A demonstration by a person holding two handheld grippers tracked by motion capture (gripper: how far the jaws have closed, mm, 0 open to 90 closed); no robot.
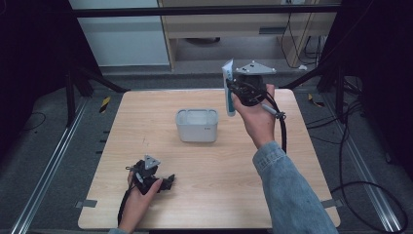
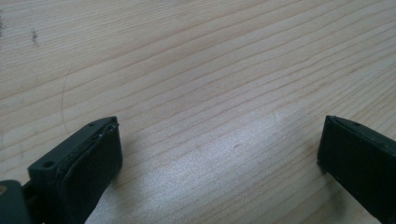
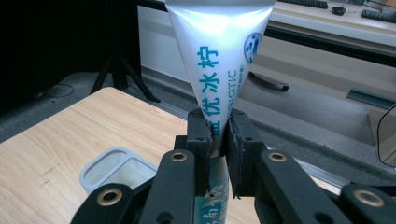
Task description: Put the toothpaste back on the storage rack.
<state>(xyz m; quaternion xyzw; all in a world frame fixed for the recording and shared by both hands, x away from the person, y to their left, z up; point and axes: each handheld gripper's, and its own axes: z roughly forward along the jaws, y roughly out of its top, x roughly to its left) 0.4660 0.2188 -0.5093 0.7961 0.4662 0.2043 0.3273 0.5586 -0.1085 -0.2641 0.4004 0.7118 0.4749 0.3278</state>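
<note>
The right gripper (image 1: pixel 234 91) is held up in the air over the far right part of the table (image 1: pixel 219 195), its jaws clamped on a white tube (image 1: pixel 228 87) with blue lettering. In the right gripper view the jaws pinch the tube (image 3: pixel 219 60) about halfway along, the flat crimped end upward. The tube stands nearly upright, just right of and above a grey open container (image 1: pixel 197 125) that sits at the middle of the table. The left gripper (image 1: pixel 168 183) rests low on the near left of the table, well apart from the container, its jaws spread wide over bare wood with nothing between them.
</note>
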